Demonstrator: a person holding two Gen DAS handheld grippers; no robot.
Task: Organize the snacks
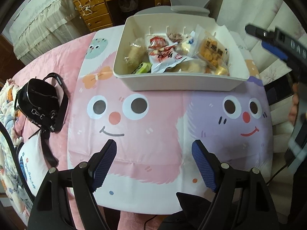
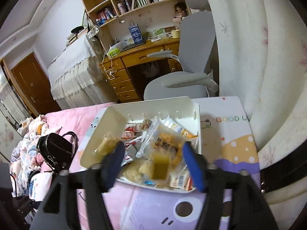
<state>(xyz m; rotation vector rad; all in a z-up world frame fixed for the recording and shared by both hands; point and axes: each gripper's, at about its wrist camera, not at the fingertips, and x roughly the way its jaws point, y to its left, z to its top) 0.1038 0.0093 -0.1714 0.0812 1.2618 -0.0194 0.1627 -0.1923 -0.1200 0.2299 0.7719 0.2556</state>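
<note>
Snacks [image 1: 178, 55] in white bin [image 1: 172, 82]; right gripper [image 2: 151, 163] tilted above, agape, empty; left gripper [image 1: 153, 164] down-pointing, wide, empty

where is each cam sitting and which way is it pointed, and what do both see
Left wrist view: sits on the left gripper, tilted steeply down at the cartoon mat and white bin; its own open fingers show below, the right gripper and a bit of hand at the right edge.
Right wrist view: sits on the right gripper, raised over the bin, facing the desk and grey chair; only its own open fingers show.
Shared: bin of snacks, mat, black bag, desk, chair.
</note>
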